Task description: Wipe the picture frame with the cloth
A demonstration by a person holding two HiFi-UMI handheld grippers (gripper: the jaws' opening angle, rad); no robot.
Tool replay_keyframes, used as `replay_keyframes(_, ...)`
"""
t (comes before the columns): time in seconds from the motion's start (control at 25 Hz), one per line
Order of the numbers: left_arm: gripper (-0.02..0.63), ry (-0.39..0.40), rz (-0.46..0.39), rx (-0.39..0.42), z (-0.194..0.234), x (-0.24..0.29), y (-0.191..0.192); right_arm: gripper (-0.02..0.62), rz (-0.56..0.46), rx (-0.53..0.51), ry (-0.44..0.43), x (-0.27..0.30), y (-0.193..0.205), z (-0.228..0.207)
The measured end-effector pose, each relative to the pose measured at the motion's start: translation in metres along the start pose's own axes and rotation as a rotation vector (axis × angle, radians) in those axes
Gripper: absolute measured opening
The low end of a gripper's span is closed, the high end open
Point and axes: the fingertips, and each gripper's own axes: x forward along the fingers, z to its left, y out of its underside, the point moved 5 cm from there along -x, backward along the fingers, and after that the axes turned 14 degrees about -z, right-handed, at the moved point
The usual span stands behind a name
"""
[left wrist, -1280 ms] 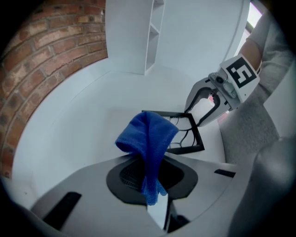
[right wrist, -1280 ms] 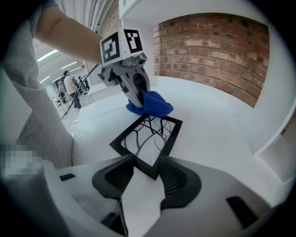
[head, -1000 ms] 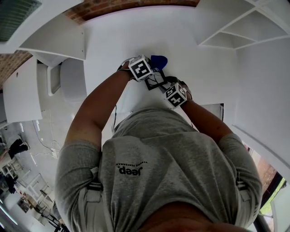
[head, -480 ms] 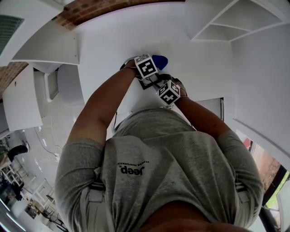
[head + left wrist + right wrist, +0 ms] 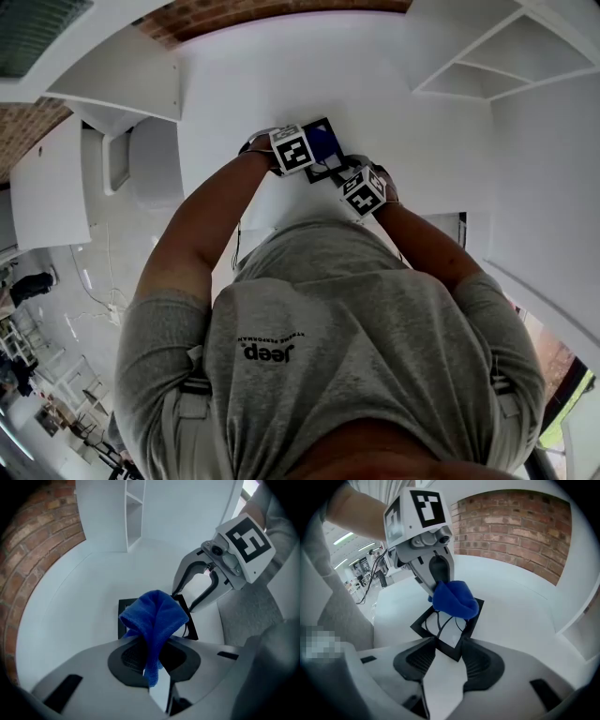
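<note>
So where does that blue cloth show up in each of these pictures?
Head view: blue cloth upper middle, just beyond the two marker cubes.
Left gripper view: cloth dead centre, bunched over the frame.
Right gripper view: cloth centre, slightly above the middle.
Shared landmark: the black picture frame under it.

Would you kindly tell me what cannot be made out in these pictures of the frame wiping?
- Picture inside the black rectangular picture frame: left gripper view, covered by the blue cloth; head view, too small.
- Whether the cloth touches the frame's face: both gripper views, its own bulk hides the contact.
- Fingers of the left gripper and right gripper: head view, hidden behind the grippers' own bodies.
</note>
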Motion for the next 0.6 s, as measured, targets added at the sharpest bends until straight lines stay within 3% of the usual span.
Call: replay_keyframes(0.6,0.060,-0.022,-0.006,-0.050,-0.009,-0.018,0.038,0.187,0.032,-0.005,-0.002,0.002,-0.003,0.002)
